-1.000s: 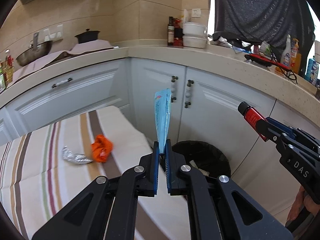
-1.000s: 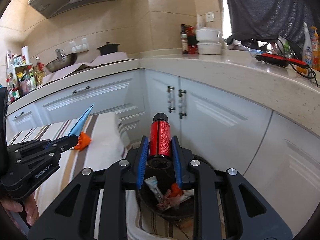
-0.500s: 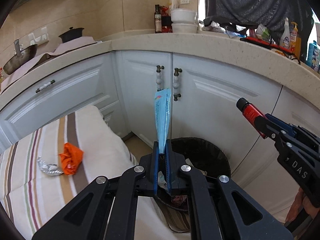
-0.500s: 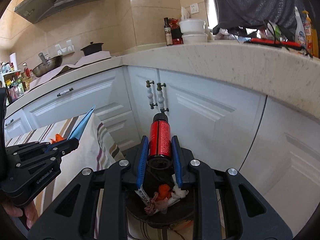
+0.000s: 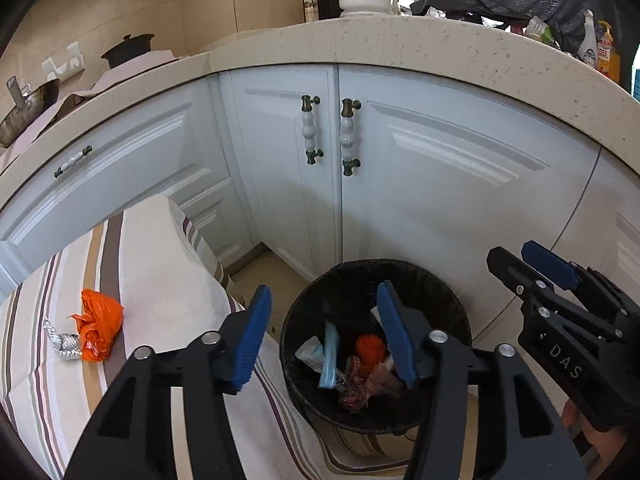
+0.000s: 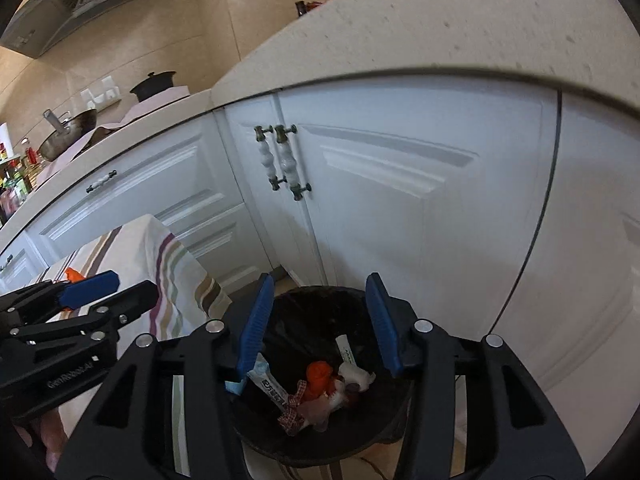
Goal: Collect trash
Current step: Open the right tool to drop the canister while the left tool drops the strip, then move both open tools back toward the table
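Note:
A black trash bin stands on the floor by the white cabinets, with several wrappers inside, among them a light blue packet. My left gripper is open and empty above the bin's left rim. My right gripper is open and empty right over the bin; it also shows at the right of the left wrist view. An orange wrapper and a crumpled foil scrap lie on the striped tablecloth at the left.
White cabinet doors with paired handles rise just behind the bin, under a speckled countertop. The table's cloth edge hangs next to the bin's left side. A pot and a pan sit on the far counter.
Both grippers lowered toward the bin and opened. The blue packet left my left gripper and the red tube left my right gripper; the packet now lies in the bin.

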Available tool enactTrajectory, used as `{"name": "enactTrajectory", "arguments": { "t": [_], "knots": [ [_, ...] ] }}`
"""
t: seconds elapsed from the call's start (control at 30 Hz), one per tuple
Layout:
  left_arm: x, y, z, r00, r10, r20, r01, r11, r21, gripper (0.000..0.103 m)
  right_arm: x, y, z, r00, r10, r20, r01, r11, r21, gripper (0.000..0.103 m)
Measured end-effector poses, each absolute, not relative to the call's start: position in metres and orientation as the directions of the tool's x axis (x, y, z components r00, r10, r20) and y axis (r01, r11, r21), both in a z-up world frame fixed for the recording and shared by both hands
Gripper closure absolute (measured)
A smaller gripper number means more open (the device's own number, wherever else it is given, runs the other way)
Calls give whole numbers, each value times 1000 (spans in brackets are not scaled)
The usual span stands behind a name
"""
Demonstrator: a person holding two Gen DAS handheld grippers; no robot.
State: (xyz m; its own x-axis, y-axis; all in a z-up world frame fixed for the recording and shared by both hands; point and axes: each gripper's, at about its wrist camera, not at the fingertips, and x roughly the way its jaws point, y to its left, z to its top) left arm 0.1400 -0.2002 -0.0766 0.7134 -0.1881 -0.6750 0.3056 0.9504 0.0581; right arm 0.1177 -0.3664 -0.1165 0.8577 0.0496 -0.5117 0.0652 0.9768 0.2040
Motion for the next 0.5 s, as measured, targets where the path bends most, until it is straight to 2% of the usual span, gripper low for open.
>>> {"name": "enactTrajectory", "arguments": {
  "t": [0.37, 0.43, 0.5],
  "knots": [
    [138, -190, -73, 728, -180, -661, 278, 959, 46, 44, 108, -366, -111, 863, 35, -505, 79, 976, 203, 55],
    [136, -188, -71, 731, -180, -658, 275, 960, 44, 44, 106, -363, -106, 866, 33, -499, 77, 977, 198, 54],
    [134, -184, -69, 736, -179, -653, 271, 962, 41, 44, 104, -361, -102, 869, 28, -493, 77, 978, 192, 46]
  ]
}}
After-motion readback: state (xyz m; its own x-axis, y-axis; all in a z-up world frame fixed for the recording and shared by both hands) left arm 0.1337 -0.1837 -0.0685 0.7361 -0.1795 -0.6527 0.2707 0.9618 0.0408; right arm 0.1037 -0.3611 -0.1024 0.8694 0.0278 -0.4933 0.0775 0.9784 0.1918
